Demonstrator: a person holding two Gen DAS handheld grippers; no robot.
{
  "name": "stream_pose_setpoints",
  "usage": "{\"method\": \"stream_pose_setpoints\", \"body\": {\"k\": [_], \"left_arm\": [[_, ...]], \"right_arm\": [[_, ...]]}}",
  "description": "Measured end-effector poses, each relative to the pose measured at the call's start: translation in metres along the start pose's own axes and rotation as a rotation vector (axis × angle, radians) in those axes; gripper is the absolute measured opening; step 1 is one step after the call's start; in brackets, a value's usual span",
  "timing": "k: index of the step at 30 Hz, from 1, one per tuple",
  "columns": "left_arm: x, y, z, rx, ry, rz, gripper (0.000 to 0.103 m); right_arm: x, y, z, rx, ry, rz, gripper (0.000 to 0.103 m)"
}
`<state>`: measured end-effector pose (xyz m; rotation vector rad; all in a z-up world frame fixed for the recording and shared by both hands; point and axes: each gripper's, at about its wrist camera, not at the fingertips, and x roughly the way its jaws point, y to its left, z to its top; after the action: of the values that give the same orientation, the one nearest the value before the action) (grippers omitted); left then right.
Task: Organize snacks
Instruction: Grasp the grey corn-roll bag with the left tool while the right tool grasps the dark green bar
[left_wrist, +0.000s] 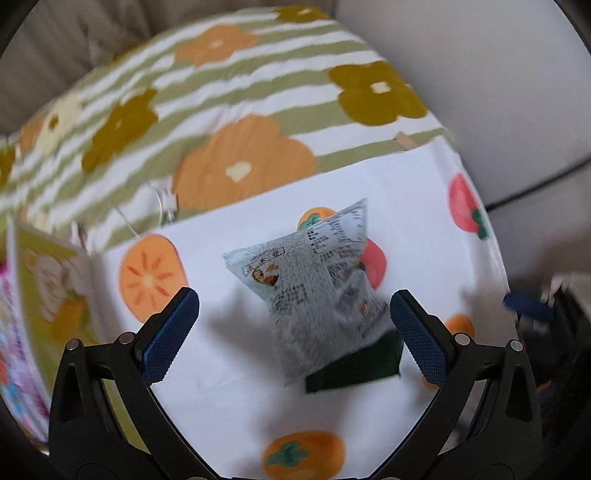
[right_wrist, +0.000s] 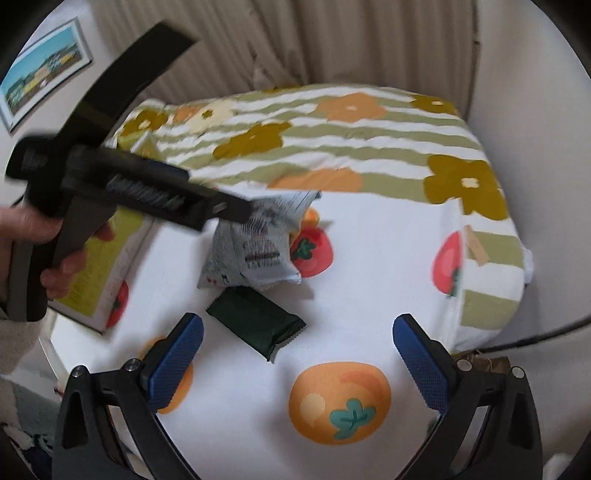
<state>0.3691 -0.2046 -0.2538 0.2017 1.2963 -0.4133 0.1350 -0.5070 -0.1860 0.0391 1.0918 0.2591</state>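
Left claw (left_wrist: 294, 332) jaws wide apart, nothing between them, hovering over the white persimmon-print cloth surface (left_wrist: 229, 398); pale grey printed snack pouch (left_wrist: 314, 295) lies just ahead of it, its lower edge overlapping a dark green foil-wrapped bar (left_wrist: 354, 373) (both blurred in the left wrist view); right claw (right_wrist: 298, 362) also spread apart and empty, low over the same surface; dark green bar (right_wrist: 255, 317) sits just ahead of its left pad (right_wrist: 177, 365), not touching; grey pouch (right_wrist: 255, 247) beyond the bar; in the right wrist view the left claw reaches in from the left, tips at the pouch's top corner (contact unclear, motion blur); yellow-green cardboard snack box (right_wrist: 92, 273) at the surface's left edge; green-striped flower-print cushion (right_wrist: 332, 147) behind.
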Motion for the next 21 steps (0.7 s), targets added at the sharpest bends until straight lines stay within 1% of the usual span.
{"method": "stream_pose_setpoints", "body": {"k": [4,7,13,15,16,17,19,21], "left_arm": [[0.028,0.005,0.000,-0.088,0.044,-0.005,0.102],[0.042,0.008,-0.003,-0.141,0.056,-0.033,0.102],[0.061,0.015,-0.009,-0.196,0.068,-0.045,0.102],[0.064,0.020,-0.013,-0.217,0.064,-0.063,0.087],[0.062,0.023,-0.015,-0.223,0.055,-0.063,0.082],[0.060,0.025,-0.017,-0.220,0.040,-0.063,0.079],[0.058,0.029,-0.019,-0.219,0.043,-0.070,0.076],[0.055,0.036,-0.023,-0.225,0.043,-0.055,0.074]], "right_arm": [[0.029,0.003,-0.003,-0.090,0.044,0.034,0.102],[0.043,0.007,-0.005,-0.156,0.061,0.057,0.102],[0.063,0.017,-0.009,-0.274,0.081,0.096,0.102],[0.067,0.021,-0.011,-0.316,0.086,0.101,0.102],[0.069,0.023,-0.012,-0.341,0.086,0.104,0.102],[0.071,0.025,-0.012,-0.363,0.088,0.105,0.102],[0.076,0.027,-0.011,-0.395,0.097,0.109,0.102],[0.079,0.029,-0.011,-0.432,0.098,0.113,0.102]]}}
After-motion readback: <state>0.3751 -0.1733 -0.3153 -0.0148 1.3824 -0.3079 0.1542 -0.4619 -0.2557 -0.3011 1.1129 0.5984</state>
